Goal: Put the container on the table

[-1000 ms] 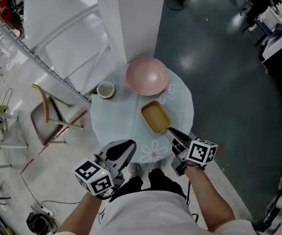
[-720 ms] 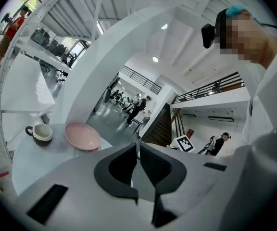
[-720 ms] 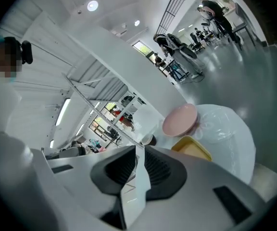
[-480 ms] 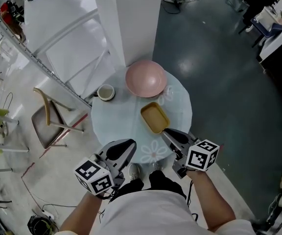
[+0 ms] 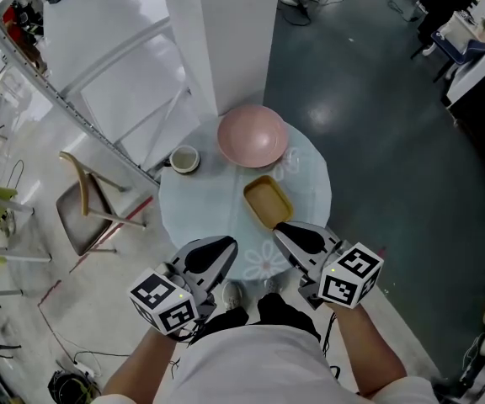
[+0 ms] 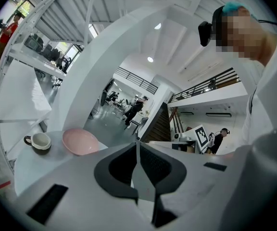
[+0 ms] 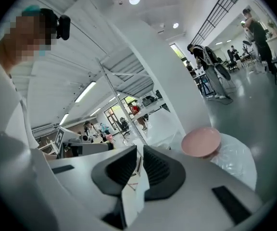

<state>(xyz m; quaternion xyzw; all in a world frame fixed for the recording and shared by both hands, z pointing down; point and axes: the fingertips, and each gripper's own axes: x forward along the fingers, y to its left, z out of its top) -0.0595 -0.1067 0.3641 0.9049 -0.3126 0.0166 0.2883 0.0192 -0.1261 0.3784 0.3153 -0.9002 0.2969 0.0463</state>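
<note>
The yellow rectangular container (image 5: 268, 202) lies flat on the round table (image 5: 194, 213), right of centre, and nothing touches it. My right gripper (image 5: 280, 228) hovers just short of its near corner, above the table's front edge. Its jaws are closing to a narrow gap with nothing between them (image 7: 140, 150). My left gripper (image 5: 226, 244) hangs at the table's near left edge, shut and empty (image 6: 137, 146). The container shows in neither gripper view.
A pink bowl (image 5: 253, 135) sits at the table's far side, and a cup (image 5: 183, 158) stands on a saucer at the far left. A white pillar (image 5: 226, 40) rises behind the table. A wooden chair (image 5: 87, 200) stands to the left.
My right gripper has drawn back from the container's near corner, risen and rolled, and its jaws have narrowed. The container stays on the table. The left gripper has held still.
</note>
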